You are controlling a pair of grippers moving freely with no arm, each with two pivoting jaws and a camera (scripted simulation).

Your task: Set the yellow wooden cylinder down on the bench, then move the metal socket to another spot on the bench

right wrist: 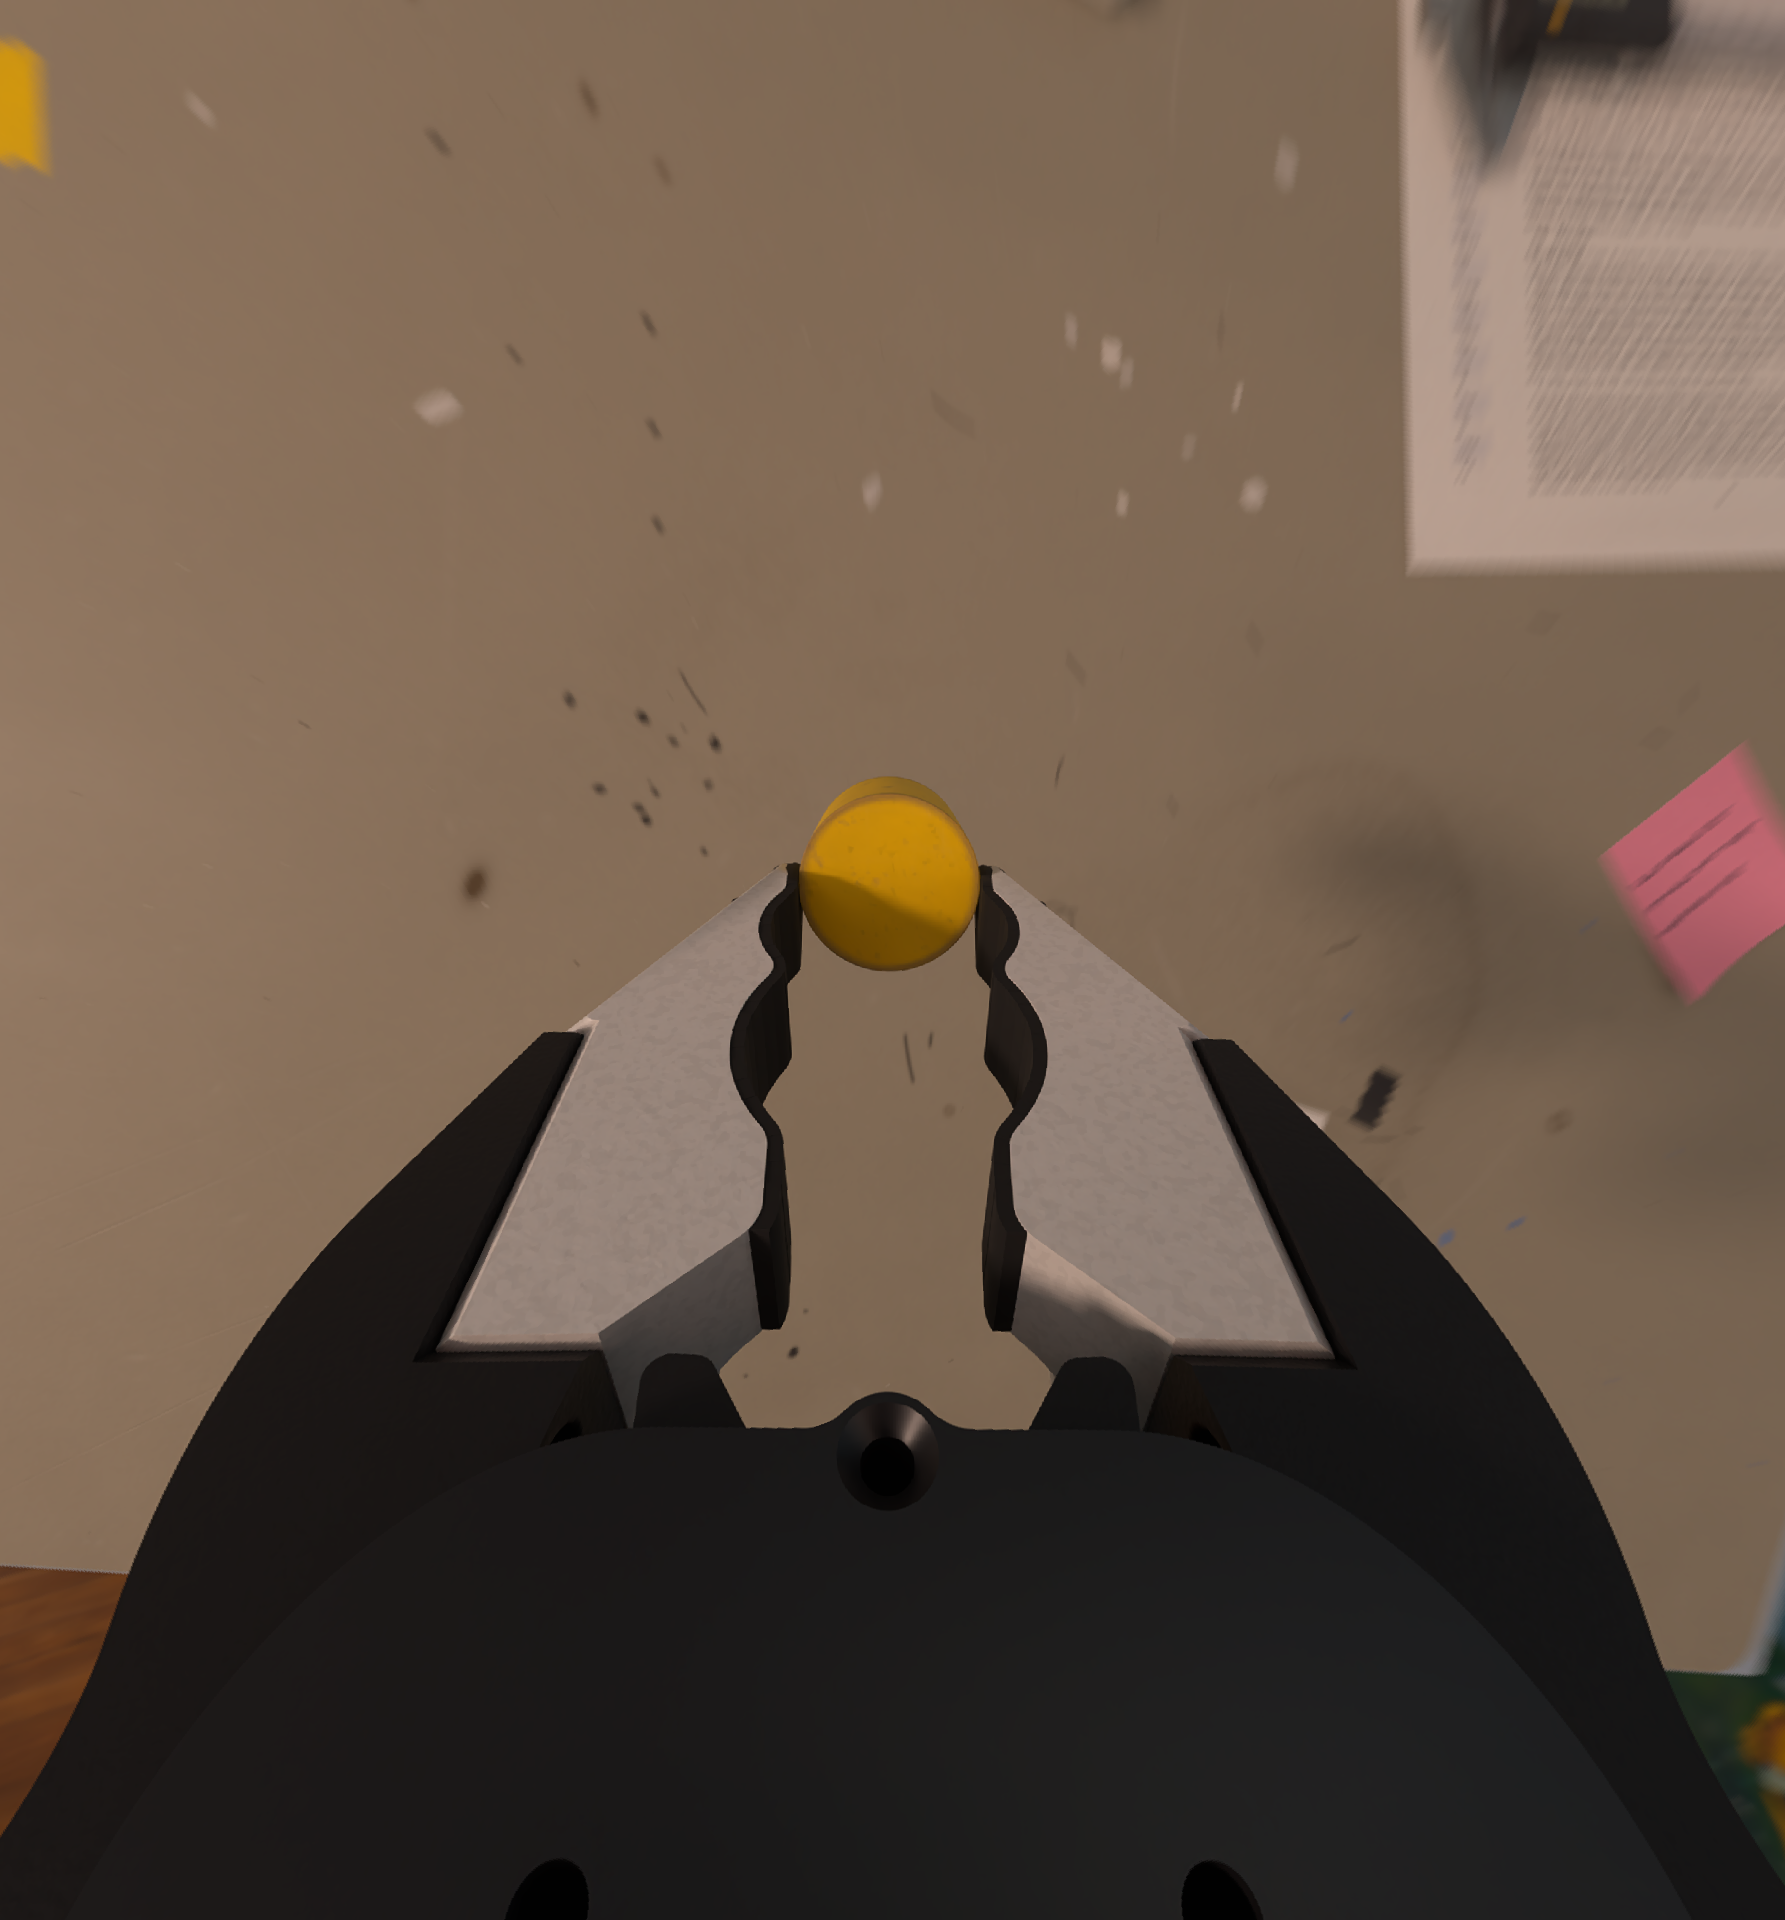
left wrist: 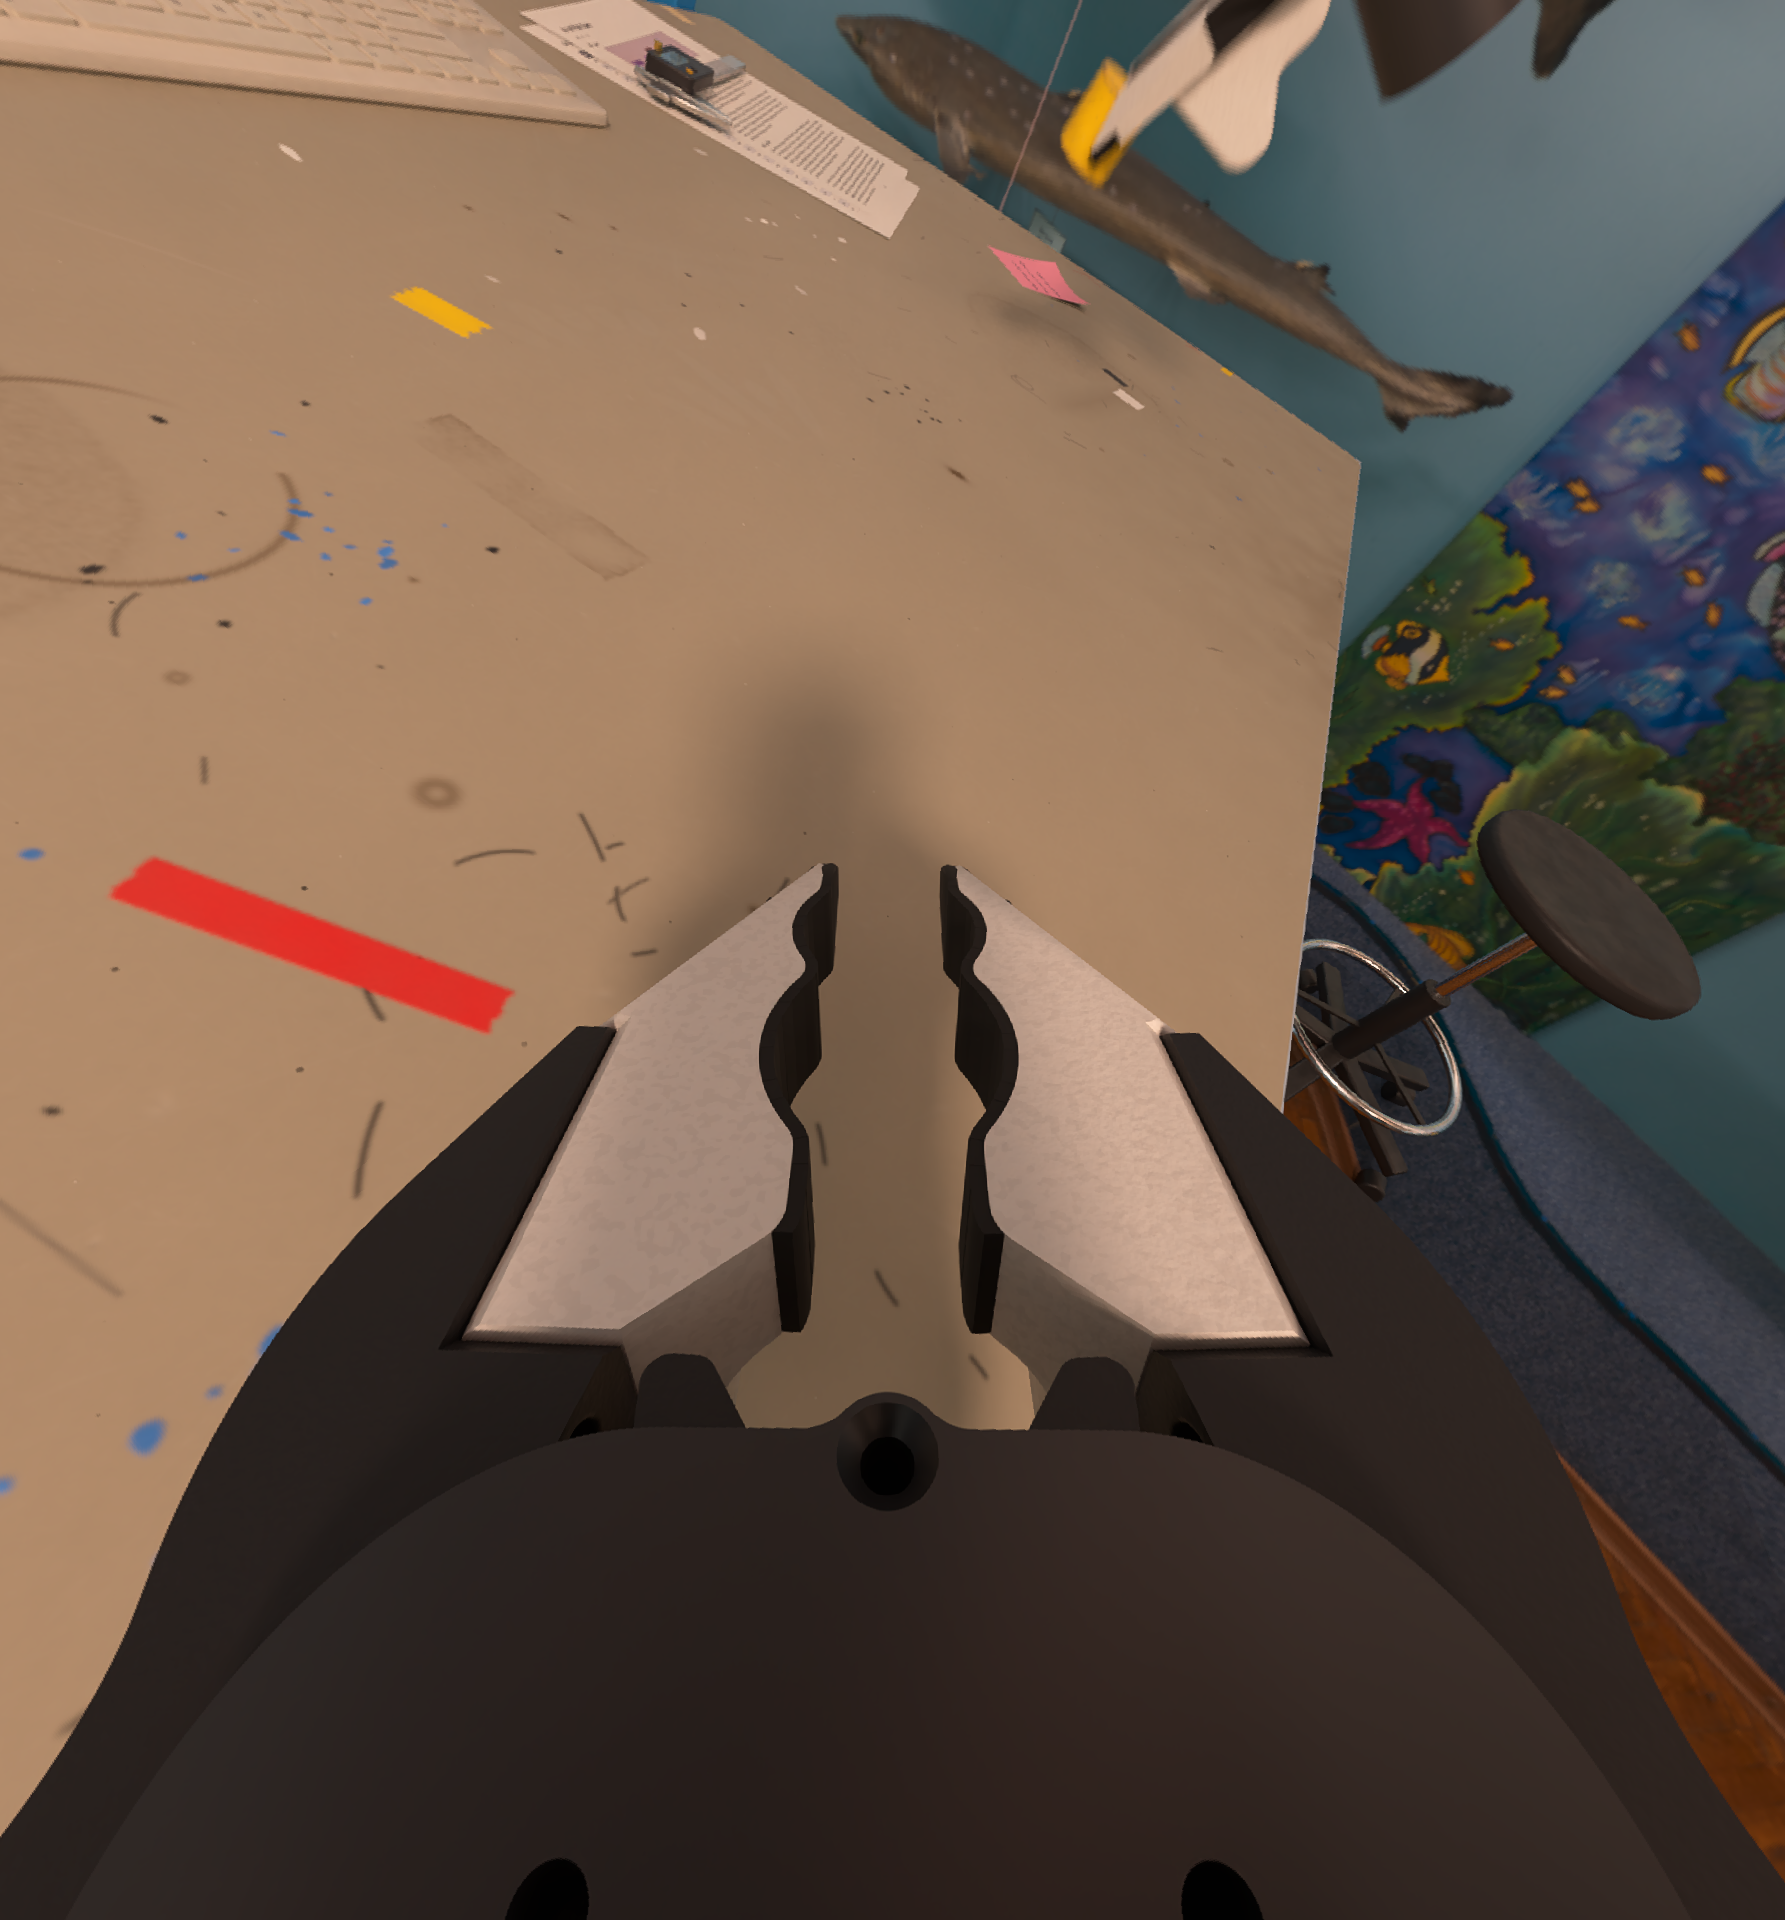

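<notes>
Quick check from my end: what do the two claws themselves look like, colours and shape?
Both match. The left claw and right claw each have a rounded matte black body with a small round hole at the centre front, and two pale grey, speckled wedge fingers lined with wavy black pads. No cables or markings show.

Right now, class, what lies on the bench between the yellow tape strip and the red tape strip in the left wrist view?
Bare bench top with only stains: blue paint specks, a curved dark ring mark and black dots lie between the yellow tape strip and the red tape strip.
</notes>
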